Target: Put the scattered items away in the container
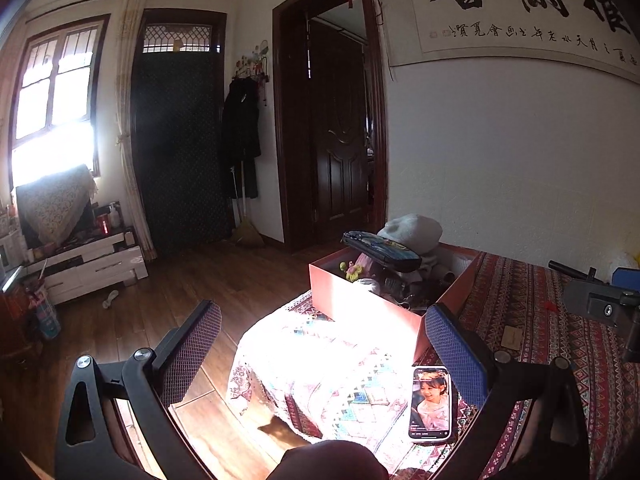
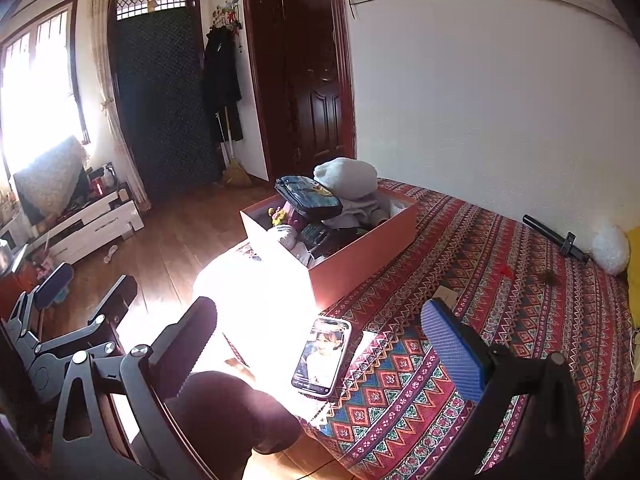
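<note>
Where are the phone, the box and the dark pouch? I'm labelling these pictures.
phone (image 2: 322, 356): right wrist view, middle of its lit screen.
box (image 2: 360, 266): right wrist view, its near side wall.
dark pouch (image 1: 382, 250): left wrist view, middle of its top face.

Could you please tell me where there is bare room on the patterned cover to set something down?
The patterned cover lies bare between the orange box and the black rod by the wall, bar a small card and red scrap. The box is heaped full. The phone takes the near strip.
</note>
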A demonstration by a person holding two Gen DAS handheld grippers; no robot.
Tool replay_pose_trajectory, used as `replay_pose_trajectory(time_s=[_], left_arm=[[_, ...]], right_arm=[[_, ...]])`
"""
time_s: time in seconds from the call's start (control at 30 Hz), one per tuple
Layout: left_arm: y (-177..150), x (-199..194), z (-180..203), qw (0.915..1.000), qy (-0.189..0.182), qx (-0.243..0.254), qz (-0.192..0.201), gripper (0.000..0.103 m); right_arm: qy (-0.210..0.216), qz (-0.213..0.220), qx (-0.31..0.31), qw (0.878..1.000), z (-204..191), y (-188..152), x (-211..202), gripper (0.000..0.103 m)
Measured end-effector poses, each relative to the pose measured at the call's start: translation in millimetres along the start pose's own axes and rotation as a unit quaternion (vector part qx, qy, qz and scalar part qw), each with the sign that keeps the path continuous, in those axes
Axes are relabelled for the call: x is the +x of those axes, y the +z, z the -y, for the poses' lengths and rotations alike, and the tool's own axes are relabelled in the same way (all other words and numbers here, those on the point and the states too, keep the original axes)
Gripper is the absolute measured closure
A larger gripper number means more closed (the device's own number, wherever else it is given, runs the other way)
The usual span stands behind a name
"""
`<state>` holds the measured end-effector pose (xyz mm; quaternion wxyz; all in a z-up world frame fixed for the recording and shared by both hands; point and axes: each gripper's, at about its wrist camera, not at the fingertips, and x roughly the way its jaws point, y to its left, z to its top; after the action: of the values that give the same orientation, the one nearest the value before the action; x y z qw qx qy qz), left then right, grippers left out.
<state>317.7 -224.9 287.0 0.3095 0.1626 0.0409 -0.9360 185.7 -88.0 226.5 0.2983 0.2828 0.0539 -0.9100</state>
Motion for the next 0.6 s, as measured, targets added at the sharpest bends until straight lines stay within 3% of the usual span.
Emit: replay_pose_trajectory(time_s=[0.6], left_arm=[[-1,-4,12,1.0,0.001,0.004,-0.002,0.0]], right_arm=[[-0.001,-0.01,0.003,1.0,-1,-3,-1,0.001]])
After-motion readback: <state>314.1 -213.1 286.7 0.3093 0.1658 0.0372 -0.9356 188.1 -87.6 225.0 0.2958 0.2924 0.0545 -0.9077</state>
